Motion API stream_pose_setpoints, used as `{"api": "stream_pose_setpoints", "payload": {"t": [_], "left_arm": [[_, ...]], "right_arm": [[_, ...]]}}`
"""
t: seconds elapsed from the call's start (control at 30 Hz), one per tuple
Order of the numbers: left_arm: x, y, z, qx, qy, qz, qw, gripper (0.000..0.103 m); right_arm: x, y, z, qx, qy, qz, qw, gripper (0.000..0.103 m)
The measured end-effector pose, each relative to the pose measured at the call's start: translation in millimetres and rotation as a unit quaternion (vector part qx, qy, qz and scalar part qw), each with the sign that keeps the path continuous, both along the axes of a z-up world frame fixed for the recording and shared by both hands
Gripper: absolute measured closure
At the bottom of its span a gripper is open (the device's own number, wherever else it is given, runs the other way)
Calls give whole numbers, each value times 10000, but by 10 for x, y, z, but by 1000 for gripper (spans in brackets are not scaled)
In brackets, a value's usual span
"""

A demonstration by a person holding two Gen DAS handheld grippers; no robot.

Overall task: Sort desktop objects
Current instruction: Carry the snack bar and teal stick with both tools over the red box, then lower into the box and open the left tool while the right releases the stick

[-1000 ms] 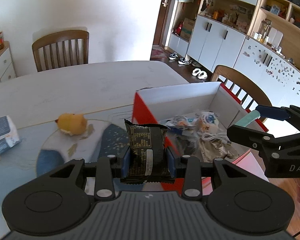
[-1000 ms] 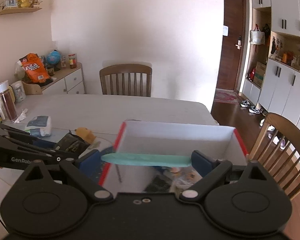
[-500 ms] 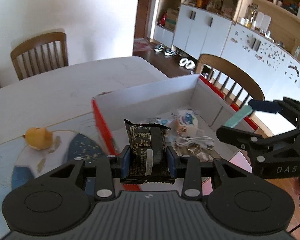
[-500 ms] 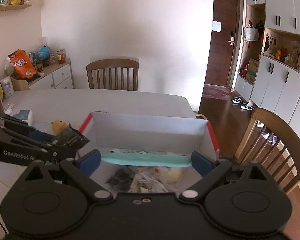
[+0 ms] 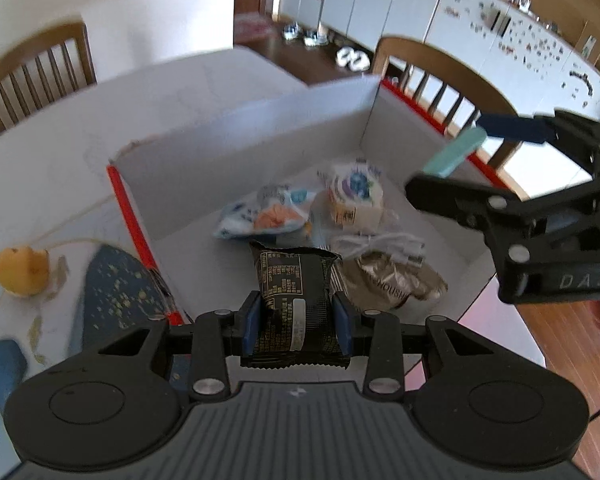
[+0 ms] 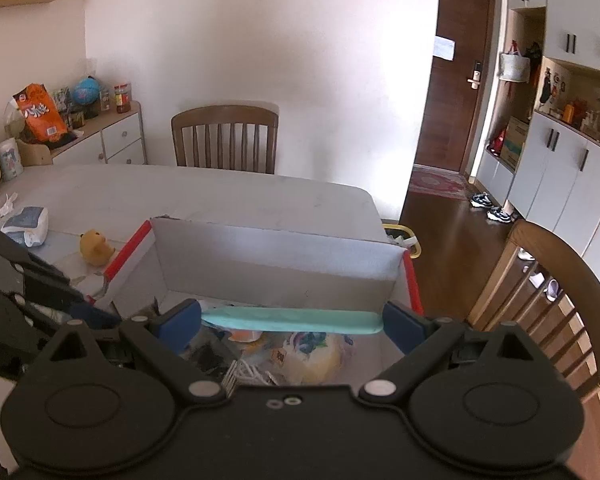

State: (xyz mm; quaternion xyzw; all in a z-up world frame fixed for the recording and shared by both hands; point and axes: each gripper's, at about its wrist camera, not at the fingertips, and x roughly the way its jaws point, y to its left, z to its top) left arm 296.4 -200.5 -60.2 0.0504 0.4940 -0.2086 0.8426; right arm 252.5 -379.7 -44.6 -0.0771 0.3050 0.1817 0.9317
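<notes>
My left gripper is shut on a black snack packet and holds it over the near edge of the red and white cardboard box. My right gripper is shut on a flat teal stick, held crosswise over the box; the stick also shows at the right in the left wrist view. Inside the box lie a blue and orange packet, a round wrapped bun, a white cable and a silver packet.
A yellow plush toy lies on the table left of the box, also seen in the right wrist view. A tissue pack lies further left. Wooden chairs stand at the far side and right side. The table edge is at the right.
Both grippers have moved forward over the box with their loads still held. The box interior now fills more of both views; the yellow toy has slid left in the left wrist view.
</notes>
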Motion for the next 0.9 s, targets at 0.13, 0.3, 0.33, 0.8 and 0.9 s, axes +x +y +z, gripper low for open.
{"api": "stream_pose_setpoints", "payload": {"t": [0.13, 0.3, 0.33, 0.8, 0.9], "left_arm": [[90, -42, -78, 96, 206, -77, 9997, 67], [170, -142, -77, 246, 225, -159, 9993, 67], [184, -169, -76, 255, 241, -187, 9992, 67], [330, -337, -278, 486, 650, -324, 9962, 67], [350, -344, -297, 487, 740, -370, 9954, 67]], "right_arm": [[155, 57, -73, -64, 135, 166, 9998, 6], [363, 117, -147, -153, 334, 281, 9989, 6], [410, 132, -163, -177, 388, 301, 9986, 6], [894, 321, -394, -393, 1057, 444, 9926, 5], [979, 357, -433, -422, 1187, 404, 9912, 5]]}}
